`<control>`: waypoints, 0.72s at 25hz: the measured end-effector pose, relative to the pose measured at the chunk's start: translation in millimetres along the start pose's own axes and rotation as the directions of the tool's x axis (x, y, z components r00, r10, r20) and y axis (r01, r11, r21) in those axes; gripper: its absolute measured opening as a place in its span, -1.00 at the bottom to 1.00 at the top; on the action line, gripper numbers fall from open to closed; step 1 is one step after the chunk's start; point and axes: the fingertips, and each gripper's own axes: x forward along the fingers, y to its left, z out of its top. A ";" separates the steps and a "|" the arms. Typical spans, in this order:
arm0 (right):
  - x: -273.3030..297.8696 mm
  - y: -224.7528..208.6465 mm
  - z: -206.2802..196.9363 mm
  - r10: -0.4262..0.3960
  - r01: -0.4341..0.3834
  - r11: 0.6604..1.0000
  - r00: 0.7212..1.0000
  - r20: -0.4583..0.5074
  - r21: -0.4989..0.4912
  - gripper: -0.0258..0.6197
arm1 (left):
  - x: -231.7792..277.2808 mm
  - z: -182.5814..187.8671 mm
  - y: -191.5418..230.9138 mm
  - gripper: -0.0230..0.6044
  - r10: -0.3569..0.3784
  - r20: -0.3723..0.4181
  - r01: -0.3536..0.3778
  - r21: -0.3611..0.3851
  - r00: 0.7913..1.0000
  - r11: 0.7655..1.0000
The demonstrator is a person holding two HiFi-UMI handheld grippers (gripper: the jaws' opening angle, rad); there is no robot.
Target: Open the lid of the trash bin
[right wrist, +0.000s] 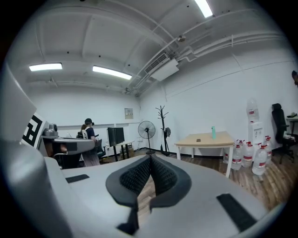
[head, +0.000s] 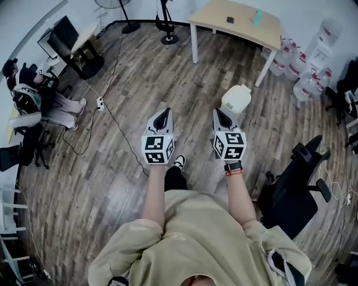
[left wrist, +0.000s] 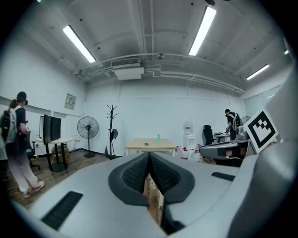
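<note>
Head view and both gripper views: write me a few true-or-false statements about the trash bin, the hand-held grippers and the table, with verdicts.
1. The trash bin has its lid shut. True.
2. The right hand-held gripper is clamped on the lid. False: its jaws are together on nothing.
3. The left hand-held gripper has its jaws together. True.
4. The table holds nothing. False: a green bottle and a small dark object are on it.
</note>
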 end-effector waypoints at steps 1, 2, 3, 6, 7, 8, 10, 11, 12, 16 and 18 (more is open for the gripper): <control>8.4 -8.6 -1.5 -0.022 0.022 1.000 1.000 -0.001 0.001 -0.88 | 17.5 -1.2 0.8 -0.85 -0.026 0.001 0.026 -0.001 1.000 1.000; 17.5 -17.3 -1.2 -0.046 0.046 0.999 0.999 0.001 0.007 -0.88 | 36.1 -0.8 1.6 -0.85 -0.057 0.003 0.057 0.001 0.998 0.998; 28.1 -25.3 1.2 -0.071 0.071 0.997 0.997 0.005 0.017 -0.88 | 55.3 2.2 2.8 -0.85 -0.091 0.006 0.091 0.007 0.996 0.996; 61.7 -46.0 14.4 -0.144 0.143 0.988 0.989 0.013 0.050 -0.88 | 111.1 18.8 5.9 -0.85 -0.208 0.019 0.208 0.024 0.978 0.978; 70.6 -53.9 18.4 -0.171 0.170 0.984 0.985 0.015 0.058 -0.88 | 128.9 22.8 4.8 -0.85 -0.244 0.016 0.243 0.033 0.970 0.969; 77.8 -62.3 21.5 -0.198 0.197 0.978 0.980 0.015 0.063 -0.88 | 145.7 25.4 2.6 -0.85 -0.276 0.010 0.275 0.040 0.961 0.961; 89.1 -78.6 25.9 -0.253 0.252 0.966 0.967 0.013 0.061 -0.88 | 175.6 28.4 -2.9 -0.85 -0.331 0.000 0.331 0.045 0.944 0.943; 94.1 -86.6 28.4 -0.280 0.279 0.958 0.960 0.012 0.060 -0.88 | 189.8 29.6 -6.1 -0.85 -0.357 -0.006 0.357 0.045 0.934 0.933; 98.8 -94.9 31.3 -0.307 0.306 0.950 0.952 0.011 0.062 -0.89 | 203.9 30.9 -10.1 -0.85 -0.384 -0.013 0.384 0.046 0.923 0.922; 116.5 -124.1 37.6 -0.402 0.401 0.912 0.916 -0.006 0.089 -0.89 | 252.1 34.2 -25.3 -0.85 -0.484 -0.050 0.486 0.053 0.874 0.872; 124.8 -133.9 34.0 -0.437 0.436 0.894 0.899 -0.011 0.107 -0.89 | 270.2 30.6 -29.9 -0.85 -0.524 -0.065 0.527 0.054 0.849 0.848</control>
